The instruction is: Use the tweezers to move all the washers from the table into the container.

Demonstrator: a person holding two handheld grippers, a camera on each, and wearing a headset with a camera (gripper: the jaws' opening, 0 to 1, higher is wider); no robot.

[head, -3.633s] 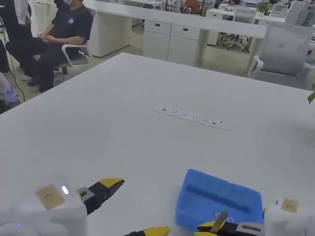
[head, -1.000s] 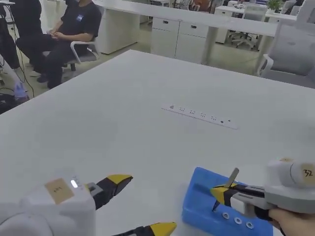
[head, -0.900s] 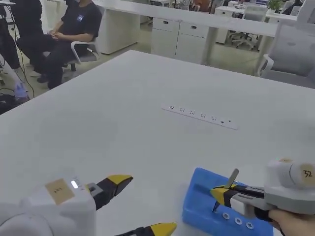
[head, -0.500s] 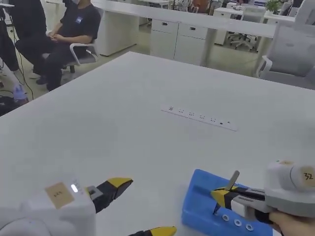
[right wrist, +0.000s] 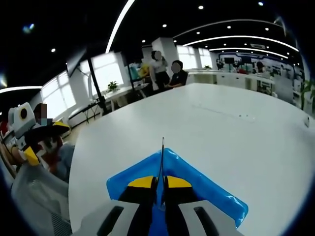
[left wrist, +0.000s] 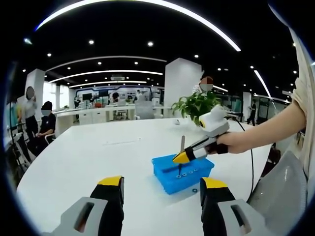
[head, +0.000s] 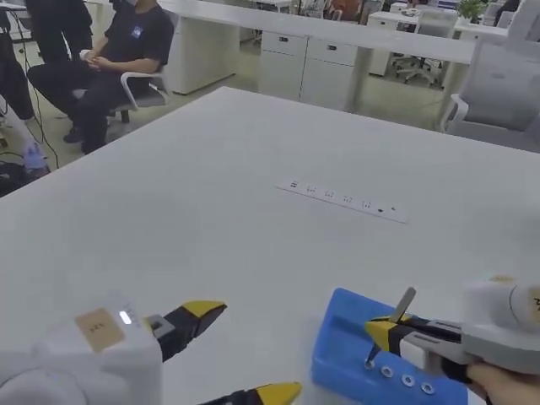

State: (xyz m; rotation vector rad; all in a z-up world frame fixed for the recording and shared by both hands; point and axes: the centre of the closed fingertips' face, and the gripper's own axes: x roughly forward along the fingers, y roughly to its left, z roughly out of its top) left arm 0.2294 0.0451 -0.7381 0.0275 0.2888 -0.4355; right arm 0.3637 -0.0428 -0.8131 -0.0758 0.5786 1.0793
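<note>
Jaws of the right tool (head: 381,331), yellow at the tips, are clenched on a pair of slim grey metal tweezers (head: 406,300). The tweezers stand steeply tilted over the container (head: 337,359), points down inside it and upper end leaning away from the person. In the right gripper view the two jaws press together, and the tweezers rise as a thin line between them above the container's glossy blue floor. A hand (head: 502,386) grips the tool's white body at the container's right side. The container is a shallow rectangular tray of blue plastic with rounded corners and a low raised rim. Three small round metal washers (head: 407,379) lie in a row on its floor, just beside the tweezer points. In the left gripper view a stray washer (left wrist: 195,190) lies on the tabletop just beside the container's near wall. The left tool (head: 245,353) hangs to the container's left, apart from it. Its black, yellow-capped jaws are spread wide with nothing between them. The tabletop (head: 211,194) is white, smooth and matte. Beyond the container it runs as open surface up to a flush socket strip (head: 342,201) and then on to its far edge, and there is broad open surface left of the container too
</note>
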